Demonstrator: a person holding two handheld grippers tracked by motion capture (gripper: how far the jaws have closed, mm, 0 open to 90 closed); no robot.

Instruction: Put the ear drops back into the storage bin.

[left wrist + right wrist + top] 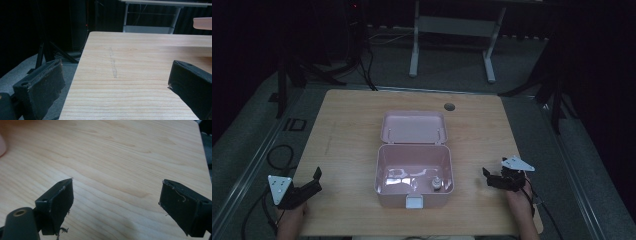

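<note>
Near edge of the wooden table (347, 150), high view: left gripper (314, 181) at about 8 o'clock from the table's centre, over the table's left edge, held in a hand. Jaws spread wide, nothing between them; in the left gripper view (115, 85) bare wood shows in the gap, one jaw hanging off the table's edge.

Right gripper (488, 177) at about 4 o'clock, near the right front corner, pointing toward 9 o'clock. Jaws likewise wide apart and empty; the right gripper view (115, 202) shows plain wood grain between them.

Between the two grippers, well apart from each: pink box (414, 175), lid (414, 127) swung open toward 12 o'clock, white latch (414, 202) at 6 o'clock on the front wall. Inside, at the box's 4 o'clock corner, a small grey object (436, 184); too small to identify.

Farther, at 12 o'clock: round cable hole (449, 106) near the table's back edge.
</note>
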